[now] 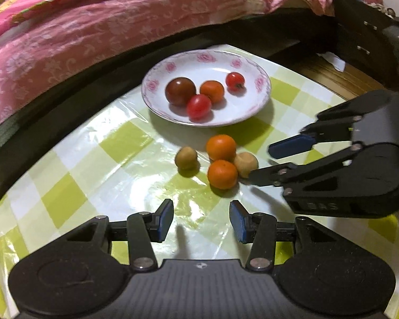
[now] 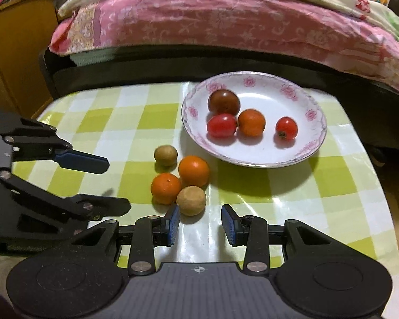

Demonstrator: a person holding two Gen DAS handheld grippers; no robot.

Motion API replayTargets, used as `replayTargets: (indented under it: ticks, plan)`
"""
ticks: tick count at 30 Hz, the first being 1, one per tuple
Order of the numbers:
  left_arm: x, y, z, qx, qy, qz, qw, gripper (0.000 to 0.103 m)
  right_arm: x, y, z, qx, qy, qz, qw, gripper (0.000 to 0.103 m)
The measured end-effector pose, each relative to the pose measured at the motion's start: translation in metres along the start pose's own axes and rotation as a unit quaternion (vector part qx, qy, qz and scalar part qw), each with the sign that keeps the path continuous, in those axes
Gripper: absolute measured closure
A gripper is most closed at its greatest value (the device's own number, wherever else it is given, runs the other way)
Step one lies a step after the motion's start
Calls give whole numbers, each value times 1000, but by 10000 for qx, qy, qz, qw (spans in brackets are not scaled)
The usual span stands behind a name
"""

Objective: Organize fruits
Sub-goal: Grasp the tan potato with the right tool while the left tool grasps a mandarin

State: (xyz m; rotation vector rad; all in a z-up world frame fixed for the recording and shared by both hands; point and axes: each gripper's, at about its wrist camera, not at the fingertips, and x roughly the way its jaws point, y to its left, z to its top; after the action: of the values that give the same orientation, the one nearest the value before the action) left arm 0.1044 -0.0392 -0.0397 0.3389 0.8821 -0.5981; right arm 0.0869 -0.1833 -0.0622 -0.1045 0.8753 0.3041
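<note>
A pink flowered quilt [image 2: 226, 26] covered the bed along the far side. Nearer lay a table under a glossy green-and-white checked cloth [image 2: 114, 122]. On its far part sat a shallow white plate with a pink rose rim [image 2: 314, 114], holding a dark brownish-red tomato [image 2: 224, 101], two red cherry tomatoes [image 2: 221, 125] and one small orange fruit [image 2: 251, 122].

Near the plate, on the cloth, four loose fruits clustered: two round orange tangerines [image 2: 193, 170], touching each other, a tan-brown round fruit [image 2: 191, 201] against them on the near side, and a smaller olive-brown round fruit [image 2: 165, 155] at the far left.

The black left gripper with blue pads [image 1: 201, 222] stood partly open and empty, its fingers short of the cluster, the fruits lying just beyond the gap. The matching right gripper [image 2: 200, 224] was likewise part open, gripping nothing; the tan-brown fruit lay just beyond its left fingertip [image 2: 173, 222], seemingly not touching.
</note>
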Motion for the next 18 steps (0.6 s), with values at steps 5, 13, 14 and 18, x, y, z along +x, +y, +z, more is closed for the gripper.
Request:
replayTargets:
  ticks: [5, 13, 14, 18]
  plan:
    - [6, 3, -2, -63, 67, -189, 9998, 49, 13, -3, 1, 20, -20, 195, 9998, 68]
    - [17, 2, 2, -37, 22, -324, 9995, 49, 17, -3, 4, -105, -155, 178, 9997, 79]
    - [19, 0, 3, -5, -4, -323, 9995, 49, 17, -4, 4, -119, -151, 161, 9997, 79]
    - [23, -6, 5, 95, -117, -335, 9993, 49, 12, -11, 4, -89, -58, 19, 9999, 79]
